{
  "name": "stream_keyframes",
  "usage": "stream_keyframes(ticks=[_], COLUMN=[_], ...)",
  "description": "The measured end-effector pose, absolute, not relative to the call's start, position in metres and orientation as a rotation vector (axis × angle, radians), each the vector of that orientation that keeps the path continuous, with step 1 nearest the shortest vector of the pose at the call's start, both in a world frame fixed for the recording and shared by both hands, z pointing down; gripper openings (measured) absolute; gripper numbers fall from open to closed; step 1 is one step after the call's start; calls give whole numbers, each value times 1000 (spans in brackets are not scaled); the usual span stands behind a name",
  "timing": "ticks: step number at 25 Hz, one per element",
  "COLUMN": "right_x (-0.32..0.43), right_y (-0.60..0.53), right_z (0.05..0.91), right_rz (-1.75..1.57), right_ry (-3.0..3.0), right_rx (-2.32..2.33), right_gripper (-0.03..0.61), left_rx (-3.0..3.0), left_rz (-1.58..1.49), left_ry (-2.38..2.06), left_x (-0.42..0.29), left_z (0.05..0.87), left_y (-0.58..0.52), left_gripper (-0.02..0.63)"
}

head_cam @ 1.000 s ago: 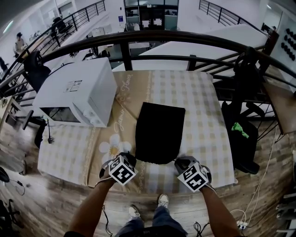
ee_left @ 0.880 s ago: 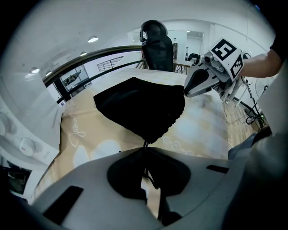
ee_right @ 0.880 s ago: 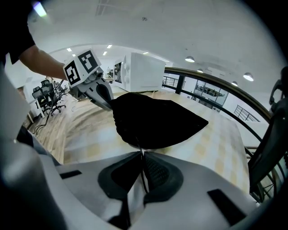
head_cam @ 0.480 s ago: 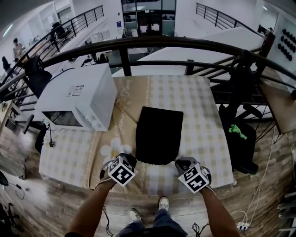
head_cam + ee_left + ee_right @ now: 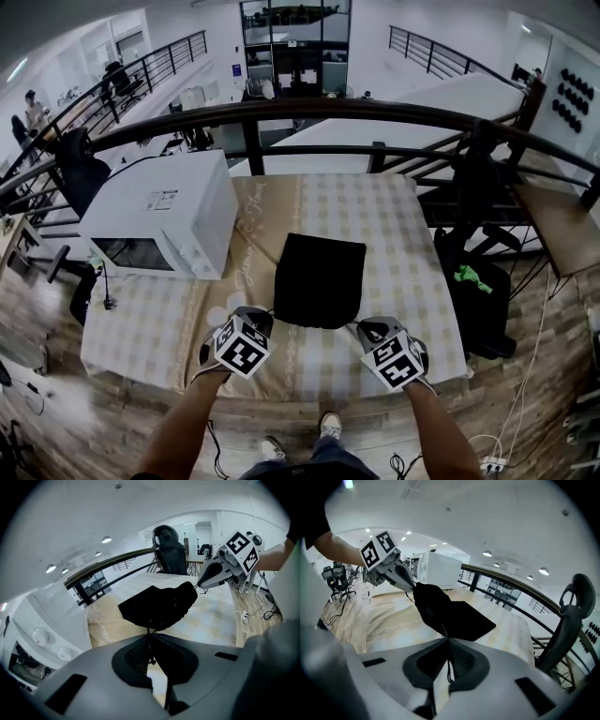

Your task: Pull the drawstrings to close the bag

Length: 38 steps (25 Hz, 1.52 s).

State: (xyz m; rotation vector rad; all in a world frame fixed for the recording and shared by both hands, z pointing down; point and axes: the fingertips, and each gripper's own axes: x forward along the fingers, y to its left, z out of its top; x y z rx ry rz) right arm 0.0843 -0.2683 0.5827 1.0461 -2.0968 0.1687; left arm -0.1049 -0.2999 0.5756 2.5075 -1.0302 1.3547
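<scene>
Hand-held gripper on the left (image 5: 255,317) clamped together on a thin black drawstring (image 5: 150,631), pinched between its pads in the left gripper view. Hand-held gripper on the right (image 5: 368,328) likewise closed, on the other drawstring (image 5: 443,630). Held 1 to each side of the bag's near end, probably so that pulling outward and toward the near edge cinches the mouth.

Below everything, a counter (image 5: 412,244) under a beige checked cloth, giving the bag a flat bed to slide on. At far left, a white microwave (image 5: 164,211), well apart from the bag and out of the pull's way. In the middle, the black bag (image 5: 319,279): far end flat on the cloth, near end gathered and lifted between the 2 grippers, cords taut from it to each pair of jaws. Judged part-way: mouth puckered, not yet tight.

Writing:
- A cursive line (image 5: 251,225) along the cloth's plain band, too small to read.
- A label (image 5: 161,200) on the microwave's top, illegible.
- Black-and-white square markers on each gripper's cube, no letters.
</scene>
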Motion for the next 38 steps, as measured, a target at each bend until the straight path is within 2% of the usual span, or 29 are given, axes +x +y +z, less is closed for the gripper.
stream_keyframes(ticks=[17, 21, 38], right_x=[84, 80, 67], right_y=[-299, -304, -312], right_z=[486, 462, 362], right_rz=[147, 149, -35], right_ry=[-2197, -2246, -2365], right_rx=[1339, 1402, 1539], right_gripper=[25, 25, 25], left_rx=[2589, 2590, 2613], left_rz=[1032, 876, 503], left_ry=[-1321, -1362, -1554], left_x=[-111, -115, -133], left_z=[486, 459, 359], left_y=[-324, -327, -328], left_gripper=[26, 26, 26])
